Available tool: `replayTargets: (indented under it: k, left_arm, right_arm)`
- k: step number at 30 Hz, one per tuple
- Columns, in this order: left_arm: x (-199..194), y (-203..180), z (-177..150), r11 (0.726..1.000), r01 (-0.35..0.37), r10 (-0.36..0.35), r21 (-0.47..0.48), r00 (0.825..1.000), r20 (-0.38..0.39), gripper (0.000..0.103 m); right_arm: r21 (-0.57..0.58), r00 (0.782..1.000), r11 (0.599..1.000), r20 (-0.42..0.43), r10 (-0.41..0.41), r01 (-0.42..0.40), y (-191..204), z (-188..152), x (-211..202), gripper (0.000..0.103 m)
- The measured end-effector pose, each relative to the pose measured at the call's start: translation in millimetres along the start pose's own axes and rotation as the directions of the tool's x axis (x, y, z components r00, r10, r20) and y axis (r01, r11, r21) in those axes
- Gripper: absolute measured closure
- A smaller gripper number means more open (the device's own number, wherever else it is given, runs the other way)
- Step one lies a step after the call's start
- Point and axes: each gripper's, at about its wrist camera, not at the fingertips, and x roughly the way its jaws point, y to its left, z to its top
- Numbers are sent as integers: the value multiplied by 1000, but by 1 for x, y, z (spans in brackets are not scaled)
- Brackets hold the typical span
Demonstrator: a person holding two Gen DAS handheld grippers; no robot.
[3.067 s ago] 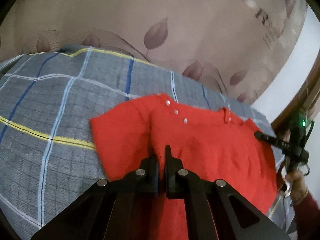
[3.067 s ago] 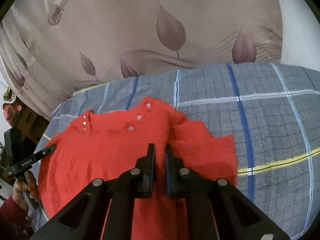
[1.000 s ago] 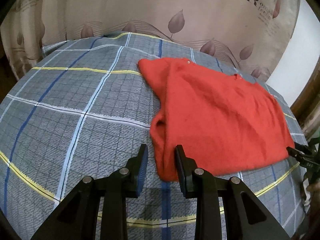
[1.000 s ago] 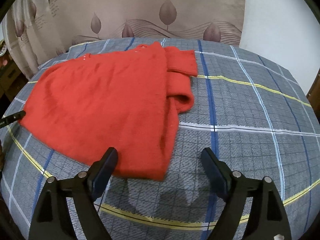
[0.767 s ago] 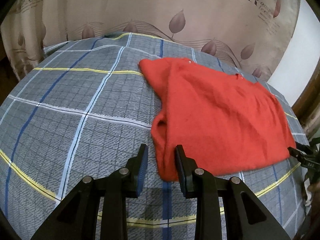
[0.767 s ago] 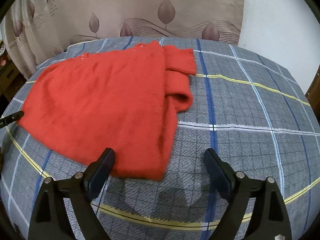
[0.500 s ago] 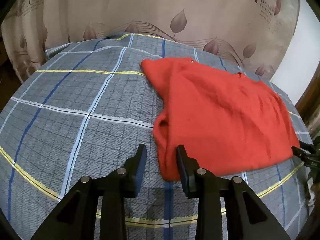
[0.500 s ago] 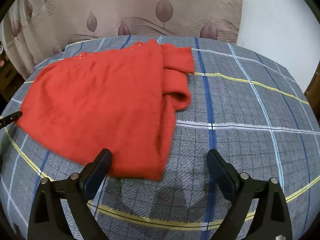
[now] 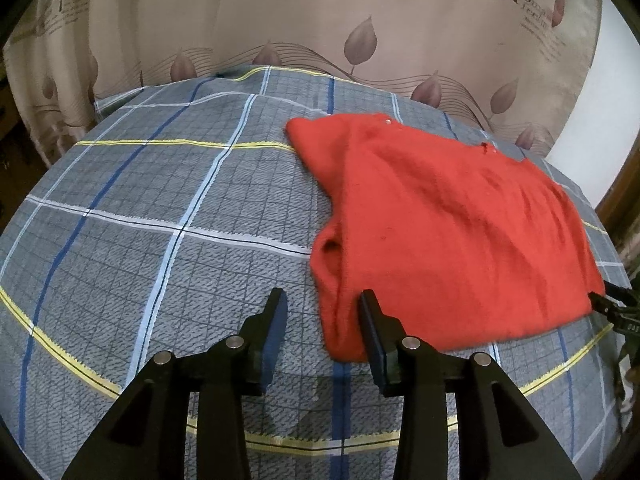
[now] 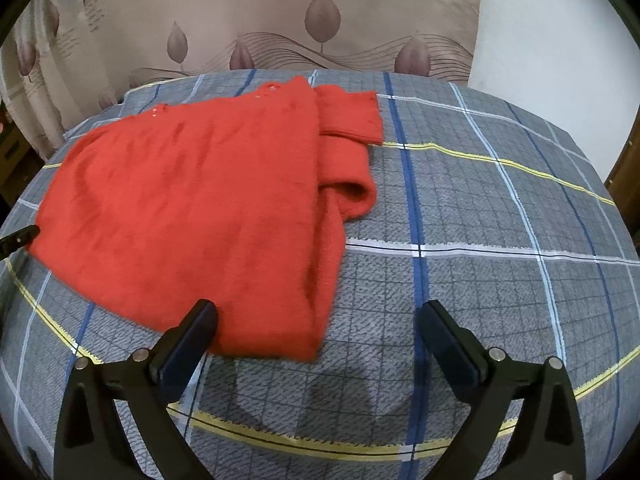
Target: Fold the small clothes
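A small red knit sweater (image 9: 448, 224) lies flat on the grey plaid bedspread (image 9: 140, 240), its sleeves folded in along the sides. My left gripper (image 9: 322, 314) is open and empty, hovering just in front of the sweater's near left hem corner. In the right wrist view the sweater (image 10: 192, 208) fills the left half, with its folded sleeve (image 10: 348, 148) on the right side. My right gripper (image 10: 316, 326) is wide open and empty, above the near right hem corner. The other gripper's tip shows at each view's edge (image 9: 616, 304) (image 10: 16, 238).
A beige curtain with a leaf print (image 9: 360, 40) hangs behind the bed. A white wall (image 10: 540, 40) stands at the right. Bare bedspread (image 10: 500, 240) stretches right of the sweater and left of it in the left wrist view.
Both grippers let go of the sweater and pulled back toward me; the sweater now lies flat. In the last second the left jaws opened wider and the right stayed wide open.
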Motion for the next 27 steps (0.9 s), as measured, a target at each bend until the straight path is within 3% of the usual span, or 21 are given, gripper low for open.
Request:
replayTargets:
  k: [8, 12, 14, 17, 22, 26, 27]
  left_arm:
    - [0, -1, 0, 1000, -16, 16, -5, 1000, 2, 57]
    - [0, -3, -1, 998, -63, 63, 8, 998, 2, 39]
    - [-1, -2, -1, 999, -54, 54, 2, 999, 4, 38]
    - [-11, 6, -1, 998, 54, -54, -12, 998, 38, 38]
    - [-18, 19, 27, 975, 221, -219, -37, 974, 54, 38]
    - [11, 24, 60, 948, 317, -319, -40, 946, -60, 38]
    - [20, 27, 67, 934, 353, -357, -61, 931, -79, 38]
  right_arm:
    - [3, 1000, 1000, 0, -3, 3, 0, 0, -1, 1]
    - [2, 1000, 1000, 3, -8, 8, 0, -1, -2, 1]
    - [1, 1000, 1000, 3, -7, 7, 0, -1, -1, 1]
    - [1, 1000, 1000, 3, -8, 8, 0, -1, -1, 1]
    - [1, 1000, 1000, 4, -8, 8, 0, 0, -1, 1]
    - [1, 1000, 1000, 5, -9, 9, -1, -1, -1, 1]
    - [1, 1000, 1000, 5, -8, 8, 0, -1, -1, 1]
